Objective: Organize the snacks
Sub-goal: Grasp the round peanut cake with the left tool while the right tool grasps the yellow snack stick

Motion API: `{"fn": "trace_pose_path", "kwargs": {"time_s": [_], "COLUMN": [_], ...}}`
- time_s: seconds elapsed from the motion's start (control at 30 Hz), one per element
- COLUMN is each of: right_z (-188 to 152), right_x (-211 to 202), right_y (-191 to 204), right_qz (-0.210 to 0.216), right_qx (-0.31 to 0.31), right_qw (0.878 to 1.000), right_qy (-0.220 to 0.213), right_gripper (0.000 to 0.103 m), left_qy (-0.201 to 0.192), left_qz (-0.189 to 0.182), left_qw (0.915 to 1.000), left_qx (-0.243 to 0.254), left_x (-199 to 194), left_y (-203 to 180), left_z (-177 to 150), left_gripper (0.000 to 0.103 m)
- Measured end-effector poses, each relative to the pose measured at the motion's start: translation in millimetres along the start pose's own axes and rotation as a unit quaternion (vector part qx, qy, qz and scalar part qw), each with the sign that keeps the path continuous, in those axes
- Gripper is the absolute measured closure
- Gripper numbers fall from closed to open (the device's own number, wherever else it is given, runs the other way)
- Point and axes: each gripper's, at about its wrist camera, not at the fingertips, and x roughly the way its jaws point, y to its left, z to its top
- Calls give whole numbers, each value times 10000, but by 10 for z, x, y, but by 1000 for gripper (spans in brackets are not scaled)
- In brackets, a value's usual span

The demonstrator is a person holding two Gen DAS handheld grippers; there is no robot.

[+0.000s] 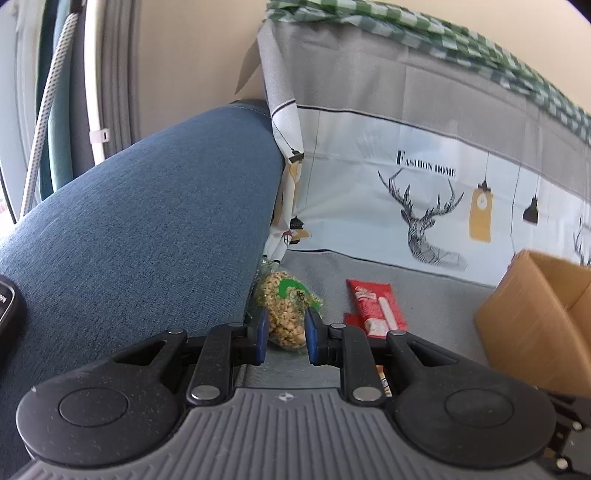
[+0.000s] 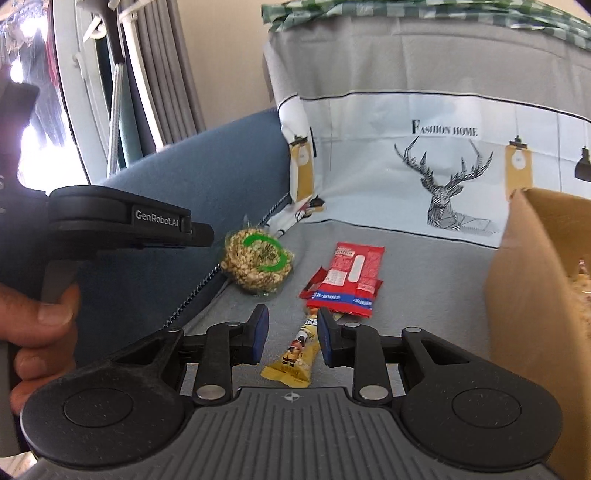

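Both grippers open and empty: left gripper hovering over the round puffed-grain snack by the blue armrest, right gripper above the yellow bar. Red packet alongside, cardboard box further right.

Blue fabric sofa armrest fills left side, zipper along its lower edge. Grey seat cover spreads below. Backrest cover printed with deer head, "FASHION HOME" lettering, hanging lamps in yellow and black. Green-white checked cloth lies on top of backrest. Grey curtain and white frame behind armrest. Beige wall beyond.
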Motion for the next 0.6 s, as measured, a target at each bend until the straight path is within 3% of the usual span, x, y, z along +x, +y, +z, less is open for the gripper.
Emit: {"fn": "trace_pose_path", "kwargs": {"time_s": [0.17, 0.33, 0.4, 0.43, 0.6], "right_z": [-8, -83, -115, -126, -187], "right_x": [261, 473, 522, 523, 410], "right_y": [23, -31, -69, -89, -140], "right_qz": [-81, -241, -242, -213, -147], "right_qx": [46, 64, 75, 90, -90], "right_qw": [9997, 9982, 9973, 9973, 9981], "right_qy": [236, 547, 692, 704, 591], "right_gripper": [64, 64, 75, 92, 96], "left_qy": [11, -16, -7, 10, 187], "left_qz": [123, 275, 391, 463, 966], "left_qw": [9991, 9983, 9971, 9960, 9844], "left_qx": [394, 514, 659, 762, 1457], "left_x": [118, 300, 382, 429, 681], "left_y": [-142, -257, -329, -373, -644], "left_z": [-7, 32, 40, 40, -14], "left_gripper": [75, 58, 51, 46, 18]}}
